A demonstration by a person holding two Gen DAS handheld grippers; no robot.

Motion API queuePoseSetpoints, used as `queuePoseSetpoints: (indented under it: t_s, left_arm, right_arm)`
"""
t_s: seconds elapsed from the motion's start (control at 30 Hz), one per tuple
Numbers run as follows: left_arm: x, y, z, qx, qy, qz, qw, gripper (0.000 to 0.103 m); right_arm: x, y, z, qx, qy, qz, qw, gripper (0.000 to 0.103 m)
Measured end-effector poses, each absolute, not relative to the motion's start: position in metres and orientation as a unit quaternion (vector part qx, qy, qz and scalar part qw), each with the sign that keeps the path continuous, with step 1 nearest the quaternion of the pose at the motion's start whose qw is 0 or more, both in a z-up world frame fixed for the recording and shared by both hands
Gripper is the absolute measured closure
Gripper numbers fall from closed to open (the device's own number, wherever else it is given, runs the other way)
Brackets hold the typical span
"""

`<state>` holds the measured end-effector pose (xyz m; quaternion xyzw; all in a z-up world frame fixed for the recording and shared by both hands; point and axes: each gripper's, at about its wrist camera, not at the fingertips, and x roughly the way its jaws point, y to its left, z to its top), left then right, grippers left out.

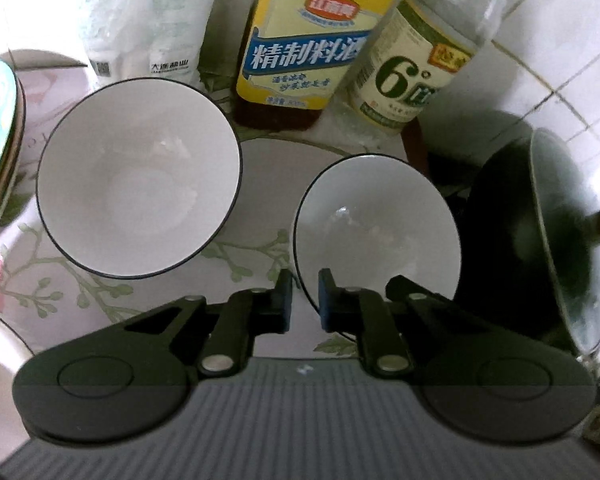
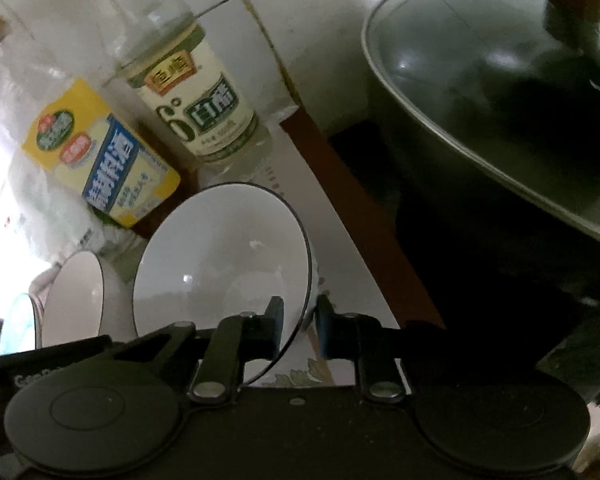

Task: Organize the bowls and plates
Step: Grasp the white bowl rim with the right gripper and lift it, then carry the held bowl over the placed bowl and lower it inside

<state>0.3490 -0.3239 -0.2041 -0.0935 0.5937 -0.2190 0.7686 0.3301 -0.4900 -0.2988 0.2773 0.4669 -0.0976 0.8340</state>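
Note:
Two white bowls with thin black rims stand on a floral plate [image 1: 260,184]. The larger-looking bowl [image 1: 138,176] is at the left, the other bowl [image 1: 376,228] at the right. My left gripper [image 1: 303,300] straddles the near rim of the right bowl, with a narrow gap between its pads. In the right wrist view my right gripper [image 2: 298,326] straddles the right rim of the same bowl [image 2: 220,264], one finger inside and one outside. The second bowl [image 2: 76,300] sits behind at the left.
A yellow-labelled cooking wine bottle [image 1: 308,44] and a clear vinegar bottle [image 1: 412,76] stand at the back. A dark wok with a lid [image 2: 500,100] sits at the right. Stacked dishes [image 1: 0,140] are at the left edge. Tiled wall behind.

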Motion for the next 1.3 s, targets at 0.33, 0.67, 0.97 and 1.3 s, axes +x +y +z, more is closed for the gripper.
queuePoseSetpoints:
  t_s: [0.33,0.67,0.97,1.3]
  left_arm:
    - [0.326,-0.302,-0.191,-0.094,0.595,-0.226,0.765,0.091]
    - [0.295,-0.264,-0.158,-0.097,0.599,-0.229,0.761,0.091]
    - [0.262,-0.222,-0.107,-0.086,0.594,-0.239,0.763,0.091]
    - [0.233,-0.178,-0.071,-0.072,0.577,-0.238,0.778,0.091]
  right_arm:
    - [0.313,-0.484,-0.284,0.256,0.494,-0.079,0.827,0.082]
    - [0.28,-0.461,-0.245,0.251,0.483,-0.06,0.837,0.082]
    - [0.234,-0.434,-0.195,0.255,0.46,-0.037,0.849,0.082]
    - [0.194,-0.404,-0.16,0.266,0.447,-0.004,0.854,0.081]
